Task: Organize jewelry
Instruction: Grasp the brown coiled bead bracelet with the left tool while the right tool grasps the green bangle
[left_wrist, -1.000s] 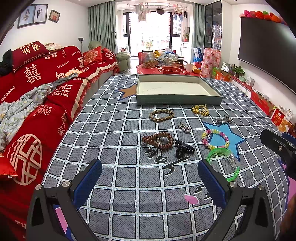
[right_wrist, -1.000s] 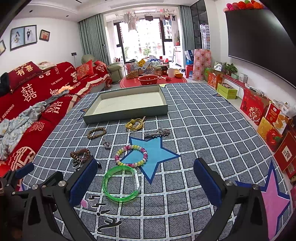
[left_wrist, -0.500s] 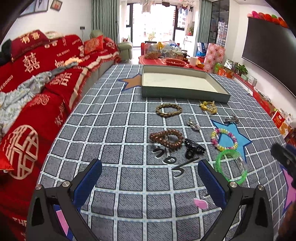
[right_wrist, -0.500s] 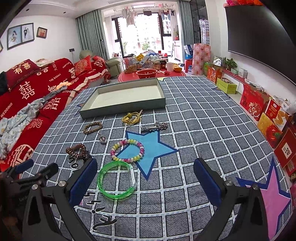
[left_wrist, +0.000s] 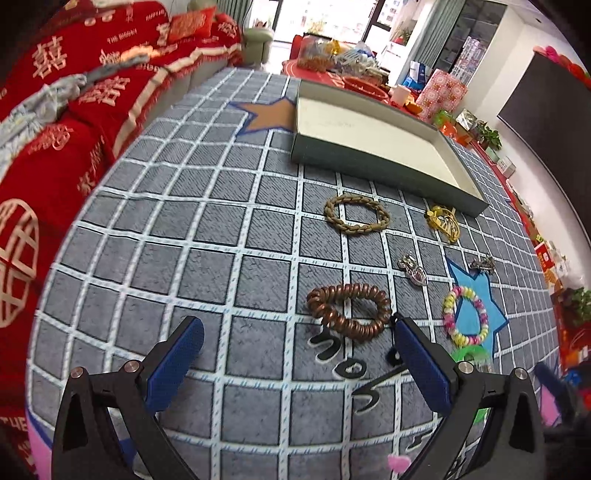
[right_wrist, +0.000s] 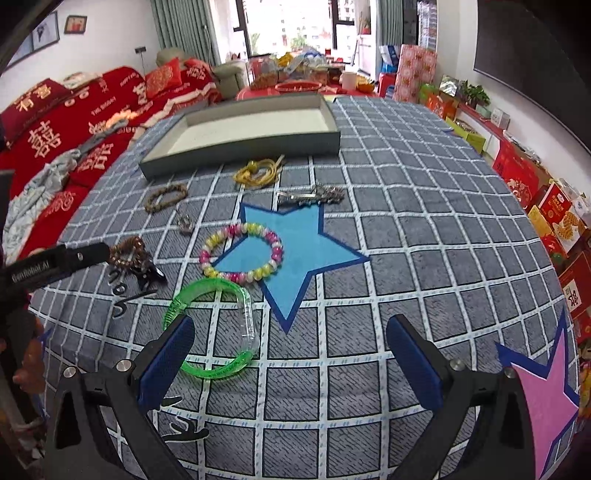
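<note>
The left gripper (left_wrist: 295, 360) hangs low over the grey checked cloth (left_wrist: 207, 236) with its jaws spread wide and nothing between them; its right finger covers most of a black hair clip (left_wrist: 394, 357), of which only a dark sliver shows, and cuts off the near edge of the green bangle (left_wrist: 471, 355) at the lower right of the left wrist view. Just above that finger lies the brown coil hair tie (left_wrist: 349, 312), in full view. Farther up sit the braided olive bracelet (left_wrist: 356, 218), a small silver charm (left_wrist: 413, 268) too blurred to name, the pastel bead bracelet (left_wrist: 465, 315), a yellow cord bundle (left_wrist: 443, 223) and a silver clip (left_wrist: 482, 264) near the right edge. The shallow grey tray (left_wrist: 373, 168) lies across the upper middle, its far end blurred. The right gripper (right_wrist: 290, 356) is likewise wide open and empty; its left finger overlaps the lower left arc of the green bangle. At the left edge of the right wrist view a black arm of the other gripper hides part of the coil hair tie and clip.
</note>
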